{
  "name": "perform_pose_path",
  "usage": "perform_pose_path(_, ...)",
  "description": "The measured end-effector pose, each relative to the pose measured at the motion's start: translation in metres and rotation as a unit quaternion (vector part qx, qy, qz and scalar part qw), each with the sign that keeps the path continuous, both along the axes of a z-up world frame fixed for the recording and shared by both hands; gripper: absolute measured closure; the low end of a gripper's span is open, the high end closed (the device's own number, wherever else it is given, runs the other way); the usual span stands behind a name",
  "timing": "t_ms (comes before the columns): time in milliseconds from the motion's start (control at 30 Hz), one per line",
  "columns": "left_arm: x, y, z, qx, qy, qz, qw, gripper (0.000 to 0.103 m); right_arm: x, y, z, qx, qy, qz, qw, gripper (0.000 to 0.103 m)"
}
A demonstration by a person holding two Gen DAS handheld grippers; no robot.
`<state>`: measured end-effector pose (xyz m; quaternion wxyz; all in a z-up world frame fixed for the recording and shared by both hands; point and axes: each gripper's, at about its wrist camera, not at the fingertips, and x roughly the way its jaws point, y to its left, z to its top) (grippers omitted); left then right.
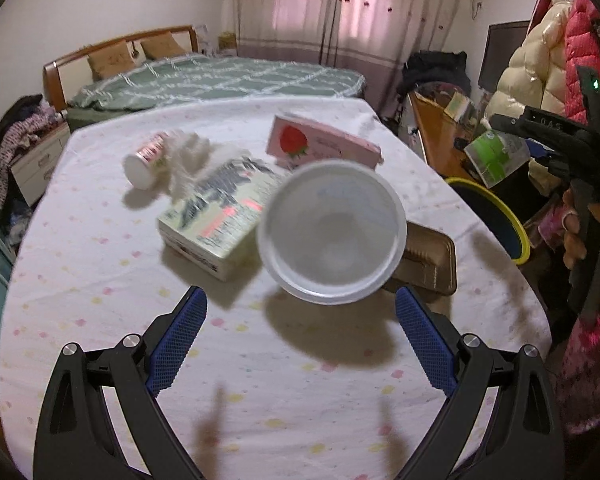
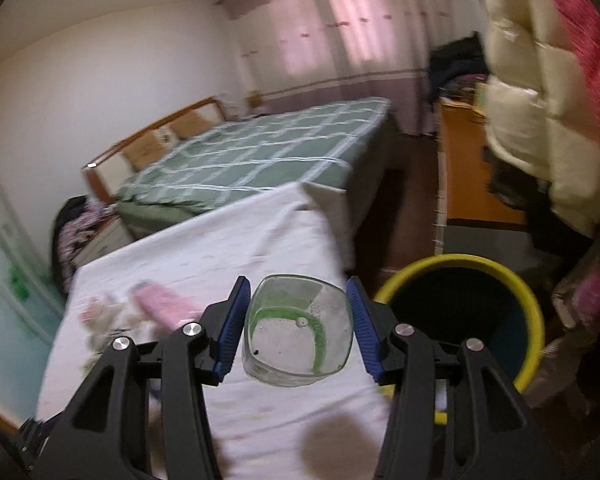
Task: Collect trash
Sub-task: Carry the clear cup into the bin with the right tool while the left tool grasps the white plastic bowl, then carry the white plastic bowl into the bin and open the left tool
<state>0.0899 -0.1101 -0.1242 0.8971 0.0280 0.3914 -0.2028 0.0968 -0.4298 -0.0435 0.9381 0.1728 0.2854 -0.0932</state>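
My left gripper (image 1: 298, 312) is open, its blue pads wide apart. Just beyond it a white plastic cup (image 1: 331, 232) lies on its side on the table, mouth toward me. My right gripper (image 2: 297, 330) is shut on a clear container with a green label (image 2: 298, 330), held above the table's right edge beside the yellow-rimmed trash bin (image 2: 458, 262). That gripper and its container (image 1: 496, 152) also show at the right of the left wrist view, above the bin (image 1: 496, 208). More trash lies on the table: a white box (image 1: 216, 216), a pink strawberry box (image 1: 320, 144), a small tipped cup (image 1: 146, 158), a brown tray (image 1: 430, 260).
The table (image 1: 100, 320) has a white flowered cloth. A bed with a green checked cover (image 1: 220, 80) stands behind it. A wooden desk (image 2: 468, 168) and hanging jackets (image 2: 540, 120) are at the right, behind the bin. Crumpled white tissue (image 1: 188, 160) lies by the tipped cup.
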Motion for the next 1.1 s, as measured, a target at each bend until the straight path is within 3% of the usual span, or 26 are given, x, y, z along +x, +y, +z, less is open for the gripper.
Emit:
perform_pose_path(400,0.025,-0.023,-0.036,0.003,0.065,-0.009,0.9978,0.011,0.006,-0.077,-0.058,0.006,0.061,-0.114,0.992,0.055)
perform_pose_path(733,0.037,-0.031,-0.036,-0.008,0.058,0.005,0.9983,0.011,0.008,-0.102,-0.087,0.018,0.092,-0.145,0.985,0.055)
perform_pose_path(1100,0.046,-0.030,-0.025,-0.028,0.045,0.016,0.9985,0.014,0.013,-0.109,-0.091,0.013,0.100,-0.154,0.983,0.056)
